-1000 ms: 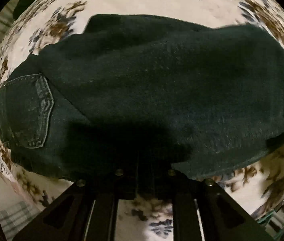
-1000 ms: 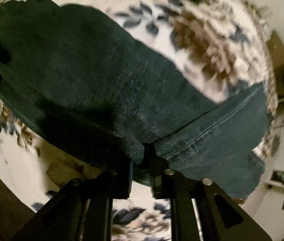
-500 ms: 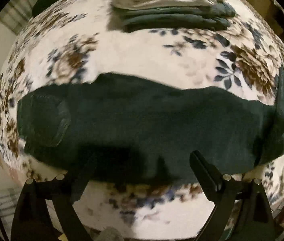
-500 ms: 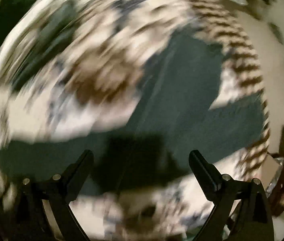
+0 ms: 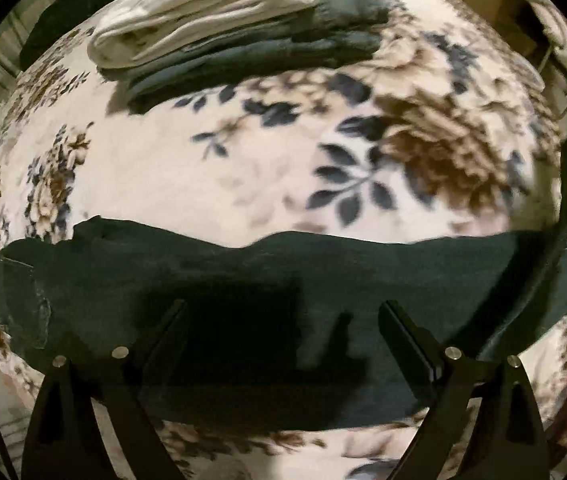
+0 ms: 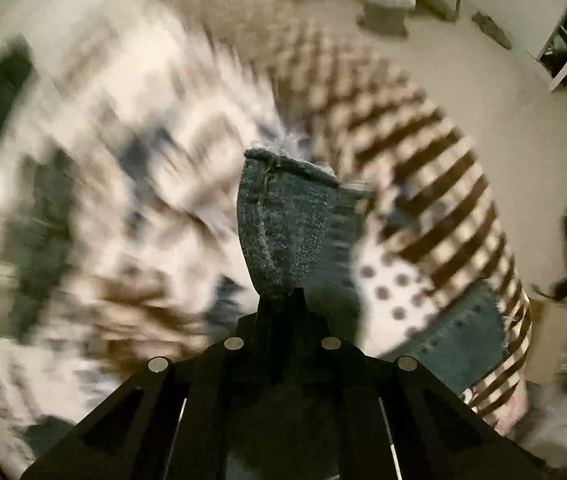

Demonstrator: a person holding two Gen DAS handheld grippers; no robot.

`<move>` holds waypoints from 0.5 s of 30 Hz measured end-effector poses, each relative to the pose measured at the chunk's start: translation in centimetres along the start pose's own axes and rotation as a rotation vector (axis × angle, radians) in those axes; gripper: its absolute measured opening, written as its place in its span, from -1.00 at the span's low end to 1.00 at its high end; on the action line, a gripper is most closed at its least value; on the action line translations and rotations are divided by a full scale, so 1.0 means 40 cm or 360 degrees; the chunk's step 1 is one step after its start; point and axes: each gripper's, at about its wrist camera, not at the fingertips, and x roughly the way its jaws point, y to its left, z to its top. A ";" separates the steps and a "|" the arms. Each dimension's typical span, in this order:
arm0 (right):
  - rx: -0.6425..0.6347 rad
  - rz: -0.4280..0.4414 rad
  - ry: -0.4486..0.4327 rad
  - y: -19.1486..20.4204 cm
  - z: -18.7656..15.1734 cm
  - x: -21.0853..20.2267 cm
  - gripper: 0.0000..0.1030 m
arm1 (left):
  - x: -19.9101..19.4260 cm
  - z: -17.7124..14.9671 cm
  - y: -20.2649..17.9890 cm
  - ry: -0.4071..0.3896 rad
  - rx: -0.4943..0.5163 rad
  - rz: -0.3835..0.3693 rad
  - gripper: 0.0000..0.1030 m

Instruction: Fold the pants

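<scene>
Looking through the left wrist view first: my left tongs (image 5: 281, 322) hang with the fingers spread wide and nothing between them. The pants (image 5: 283, 280) lie as a long dark band across the flowered blanket (image 5: 211, 160), running from 9 o'clock to 3 o'clock just beyond the fingertips. A back pocket (image 5: 29, 304) shows at the 9 o'clock end, so I judge the waist to be on that side. A stack of folded clothes (image 5: 219, 36) sits well apart at 12 o'clock. A dark rod-like shape crosses the frame at 3 o'clock; I cannot tell what it is.

Right wrist view: my right tongs (image 6: 281, 300) are closed tight on a hem end of the pants (image 6: 283, 216), and the cloth stands up from the tips toward 12 o'clock, with the stitched cuff edge at the top. More denim shows at 4 o'clock. The surroundings are heavily smeared; a striped cloth (image 6: 435, 168) arcs from 12 to 4 o'clock, and a pale bin (image 6: 387, 4) stands on the floor at 1 o'clock.

Step in hand, as I judge it: the lengthwise fold is laid, and the leg end is lifted for the crosswise fold. Next move calls for carrying the hem across toward the waist end, with the left tongs pinning or gripping the band so it does not drag.
</scene>
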 end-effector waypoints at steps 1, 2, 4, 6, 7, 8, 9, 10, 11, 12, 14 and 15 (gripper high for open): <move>0.0030 0.0102 -0.0098 -0.025 -0.017 -0.064 -0.83 | -0.006 -0.002 -0.008 -0.0008 -0.0001 -0.0011 0.83; 0.0054 0.0170 -0.0172 -0.054 -0.030 -0.114 -0.84 | -0.013 -0.006 -0.016 -0.0018 -0.0003 -0.0020 0.83; 0.0099 0.0238 -0.0279 -0.132 -0.073 -0.177 -0.84 | -0.022 -0.020 -0.039 -0.0032 0.0007 -0.0035 0.83; 0.0189 0.0174 -0.0222 -0.223 -0.090 -0.145 -0.84 | -0.008 -0.037 -0.065 0.0006 0.0035 -0.0043 0.83; 0.0282 0.0179 -0.0128 -0.286 -0.109 -0.095 -0.83 | 0.000 -0.044 -0.075 0.0023 0.0046 -0.0043 0.83; 0.0361 0.0188 -0.0030 -0.334 -0.131 -0.048 -0.83 | 0.006 -0.051 -0.088 0.0040 0.0056 -0.0042 0.83; 0.0479 0.0155 0.0113 -0.396 -0.164 0.022 -0.80 | 0.012 -0.060 -0.099 0.0056 0.0068 -0.0045 0.83; 0.0575 0.0167 0.0219 -0.438 -0.191 0.070 -0.72 | 0.016 -0.068 -0.108 0.0065 0.0082 -0.0046 0.83; 0.0677 0.0196 0.0300 -0.474 -0.216 0.106 -0.72 | 0.017 -0.072 -0.113 0.0067 0.0094 -0.0044 0.83; 0.0807 0.0233 0.0328 -0.518 -0.243 0.127 -0.72 | 0.019 -0.077 -0.118 0.0073 0.0109 -0.0041 0.83; 0.0968 0.0360 0.0254 -0.557 -0.270 0.121 -0.53 | 0.019 -0.086 -0.123 0.0079 0.0123 -0.0036 0.83; 0.1023 0.0410 0.0226 -0.565 -0.282 0.118 -0.40 | 0.021 -0.090 -0.123 0.0084 0.0125 -0.0035 0.83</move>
